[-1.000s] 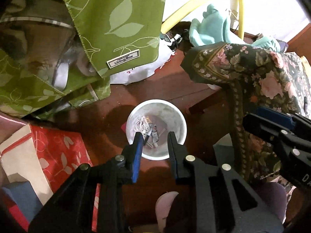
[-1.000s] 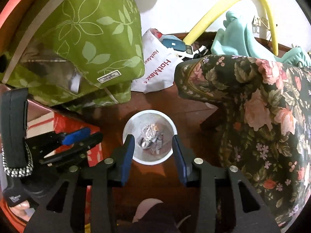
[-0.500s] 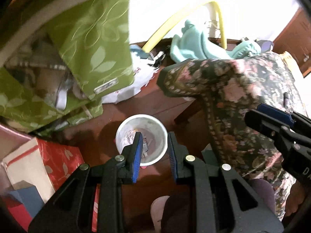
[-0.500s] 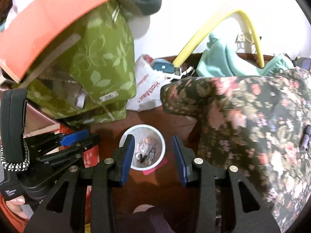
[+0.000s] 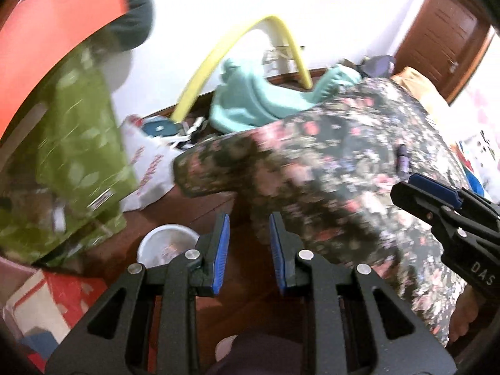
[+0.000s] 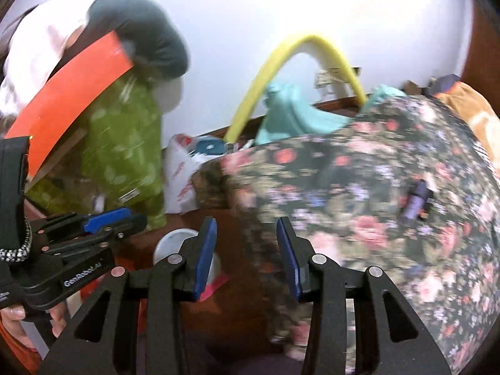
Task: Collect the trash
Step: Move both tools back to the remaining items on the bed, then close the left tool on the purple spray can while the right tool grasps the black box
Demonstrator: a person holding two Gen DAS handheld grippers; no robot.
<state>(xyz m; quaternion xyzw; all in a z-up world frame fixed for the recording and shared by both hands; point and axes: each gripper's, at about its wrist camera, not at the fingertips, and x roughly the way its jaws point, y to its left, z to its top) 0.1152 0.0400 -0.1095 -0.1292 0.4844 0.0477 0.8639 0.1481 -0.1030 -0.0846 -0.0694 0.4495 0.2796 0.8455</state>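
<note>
Left tool (image 5: pixel 249 243) and right tool (image 6: pixel 247 248) both empty, jaws apart.

Two grippers — the left gripper (image 5: pixel 249 247) and the right gripper (image 6: pixel 247 250) — each with two blue-padded fingers. One white trash bin (image 5: pixel 162 245), one green leaf-print bag (image 5: pixel 84 143), one yellow hose (image 5: pixel 237 47), one floral bedcover (image 6: pixel 390 193) — and one small purple bottle (image 6: pixel 417 200) on it.

A home bedroom: a floral bedspread (image 6: pixel 390 212) at three o'clock, a wooden door (image 5: pixel 443 34) at two (bags (image 6: pixel 125 156) heaped at nine).
</note>
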